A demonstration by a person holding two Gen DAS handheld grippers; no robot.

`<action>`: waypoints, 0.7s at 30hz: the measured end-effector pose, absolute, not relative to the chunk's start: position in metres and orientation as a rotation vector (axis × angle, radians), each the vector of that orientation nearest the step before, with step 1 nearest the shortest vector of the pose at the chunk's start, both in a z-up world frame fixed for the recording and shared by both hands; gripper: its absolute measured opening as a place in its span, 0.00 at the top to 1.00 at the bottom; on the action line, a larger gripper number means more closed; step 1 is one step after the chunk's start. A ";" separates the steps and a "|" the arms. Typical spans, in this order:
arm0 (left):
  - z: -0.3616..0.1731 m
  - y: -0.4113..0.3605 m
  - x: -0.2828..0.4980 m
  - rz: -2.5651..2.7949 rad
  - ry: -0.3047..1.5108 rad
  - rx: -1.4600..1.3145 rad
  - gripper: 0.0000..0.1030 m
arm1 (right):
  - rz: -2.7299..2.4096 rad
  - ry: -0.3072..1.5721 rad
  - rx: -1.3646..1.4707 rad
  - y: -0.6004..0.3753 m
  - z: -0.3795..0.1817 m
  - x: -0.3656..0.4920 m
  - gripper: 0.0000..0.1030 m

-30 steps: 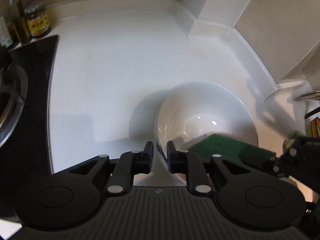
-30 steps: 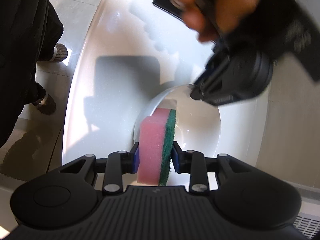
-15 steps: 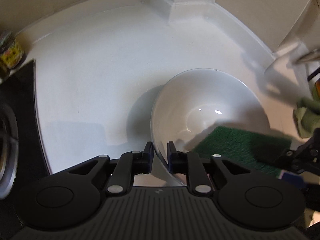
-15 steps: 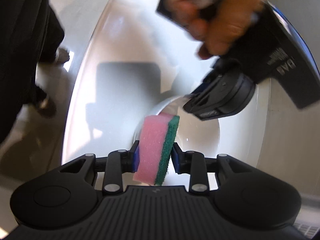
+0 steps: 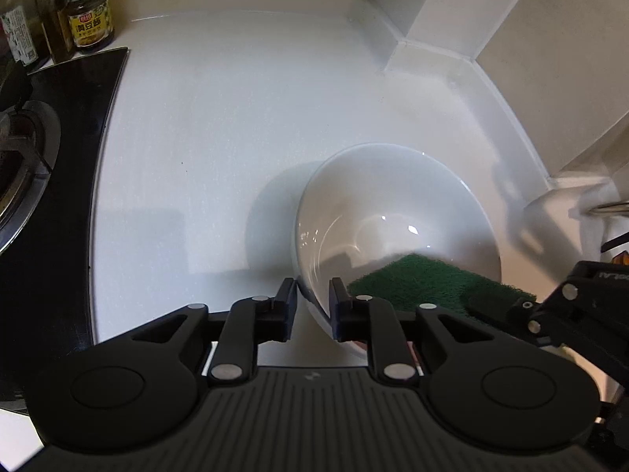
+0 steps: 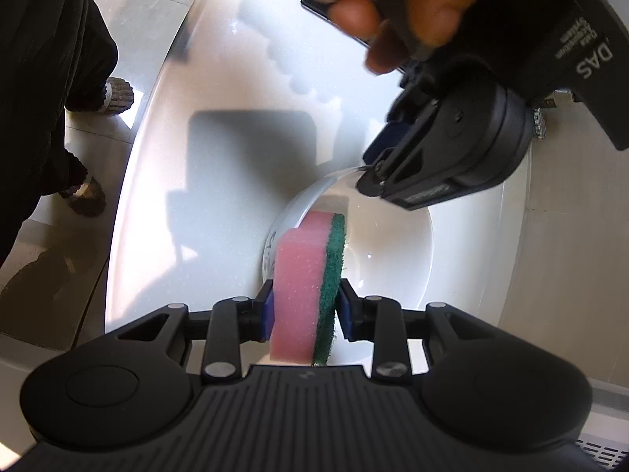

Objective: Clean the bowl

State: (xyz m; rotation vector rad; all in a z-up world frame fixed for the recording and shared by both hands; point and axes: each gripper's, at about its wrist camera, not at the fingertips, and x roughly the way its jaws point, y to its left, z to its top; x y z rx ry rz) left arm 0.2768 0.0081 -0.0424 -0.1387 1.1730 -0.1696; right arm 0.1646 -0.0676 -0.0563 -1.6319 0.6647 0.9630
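A white bowl (image 5: 393,204) is held tilted above the white counter. My left gripper (image 5: 312,305) is shut on the bowl's near rim. The bowl also shows in the right wrist view (image 6: 393,251), with the left gripper (image 6: 367,179) clamped on its far rim. My right gripper (image 6: 302,310) is shut on a pink sponge (image 6: 298,275) with a green scouring face. The sponge's far end reaches into the bowl. In the left wrist view the green face (image 5: 416,275) lies against the bowl's lower inside wall, with the right gripper's body at the right.
A black gas hob (image 5: 51,181) fills the left side. A jar (image 5: 89,15) and bottles (image 5: 23,31) stand at the back left. The counter (image 5: 236,118) meets a wall corner (image 5: 424,39) at the back right. The person's legs (image 6: 47,78) stand beyond the counter edge.
The bowl and left gripper swung, first one way and then back. The sponge moved along the bowl's inside wall, tilting and then straightening.
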 end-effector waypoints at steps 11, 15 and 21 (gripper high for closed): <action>-0.046 -0.005 0.313 -0.324 1.179 0.124 0.84 | 1.008 0.606 -1.665 -0.068 -0.061 0.162 0.73; -0.046 0.001 0.321 -0.307 1.185 0.065 0.84 | 0.980 0.597 -1.731 -0.072 -0.068 0.165 0.73; -0.042 0.017 0.286 -0.224 1.163 -0.079 0.73 | 0.948 0.634 -1.669 -0.069 -0.072 0.170 0.73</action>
